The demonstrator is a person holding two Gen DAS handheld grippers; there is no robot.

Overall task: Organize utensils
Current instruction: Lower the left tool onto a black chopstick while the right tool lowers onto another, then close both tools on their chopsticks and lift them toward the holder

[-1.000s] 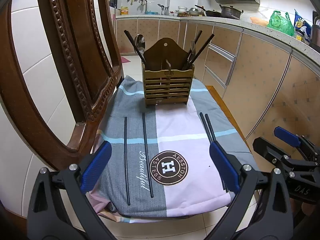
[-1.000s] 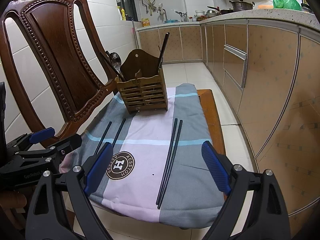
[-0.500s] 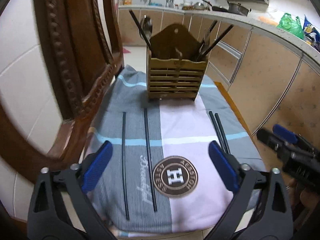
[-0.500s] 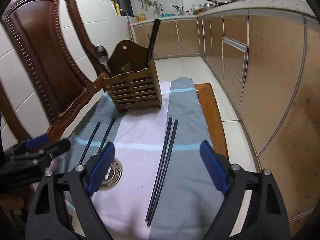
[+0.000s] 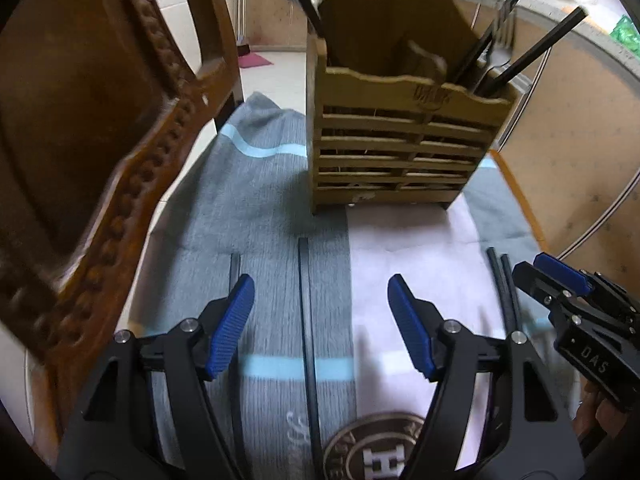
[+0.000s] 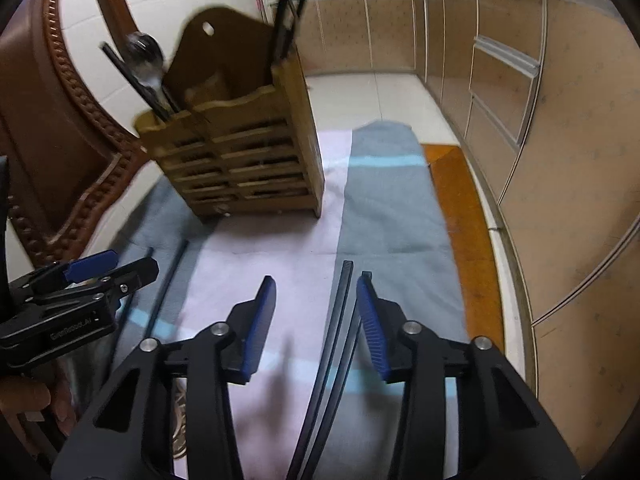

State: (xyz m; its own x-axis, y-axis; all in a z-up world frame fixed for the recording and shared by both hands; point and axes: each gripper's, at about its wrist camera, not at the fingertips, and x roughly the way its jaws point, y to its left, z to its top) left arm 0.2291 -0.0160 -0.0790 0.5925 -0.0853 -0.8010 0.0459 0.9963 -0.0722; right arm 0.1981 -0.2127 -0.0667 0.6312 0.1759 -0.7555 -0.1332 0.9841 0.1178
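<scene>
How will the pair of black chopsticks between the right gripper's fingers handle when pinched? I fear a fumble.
The chopstick pair looks thin and stiff, lying flat on the cloth, so the open right gripper may struggle to get under it. The smooth black sticks could slip or separate.

Both wrist views look forward, low, sharing the utensil holder point(image 5: 404, 136).

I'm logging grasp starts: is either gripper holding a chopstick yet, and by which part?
Nothing is held. The left gripper is open over one chopstick; the right gripper is open around the paired chopsticks.
</scene>
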